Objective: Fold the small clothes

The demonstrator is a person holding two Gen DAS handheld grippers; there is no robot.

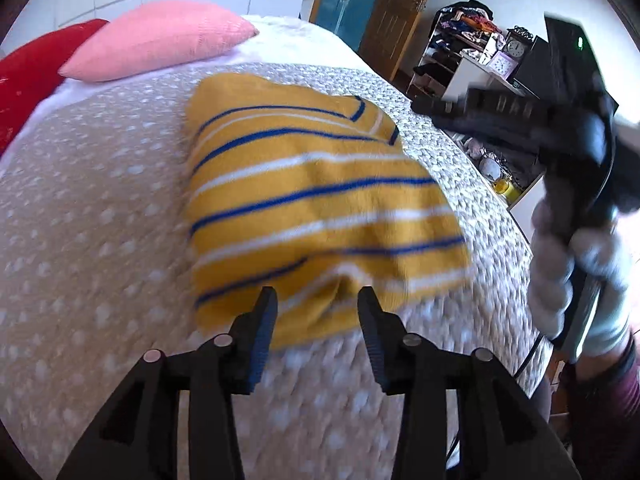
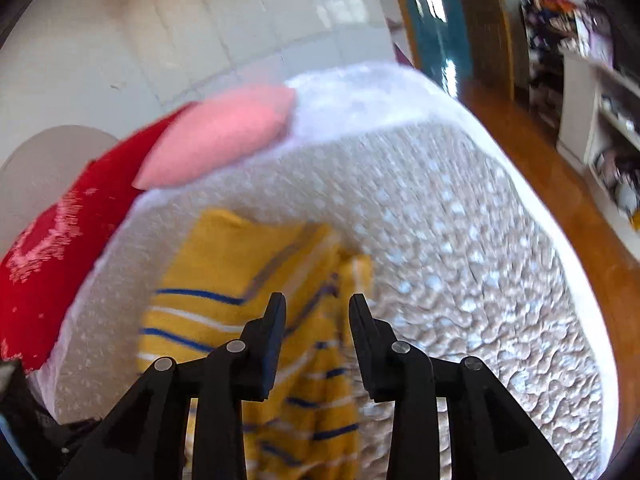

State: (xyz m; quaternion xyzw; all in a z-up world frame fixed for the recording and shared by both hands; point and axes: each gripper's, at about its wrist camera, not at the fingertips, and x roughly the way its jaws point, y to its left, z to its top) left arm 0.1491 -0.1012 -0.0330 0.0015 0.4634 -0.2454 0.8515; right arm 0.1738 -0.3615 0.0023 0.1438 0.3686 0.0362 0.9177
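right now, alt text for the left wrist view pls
A folded yellow garment with blue and white stripes lies on a dotted bedspread, just ahead of the open left gripper. Pink pillow behind; right gripper at right, blurred.

Your shirt (image 1: 316,200) lies folded on the bed (image 1: 100,240). Far left of it, two pillows (image 1: 160,40) sit side by side. Right of the bed stand shelves (image 1: 460,52).

striped garment (image 2: 256,320) motion-blurred — lower end cut off, shelf clutter (image 1: 468,36) indistinct
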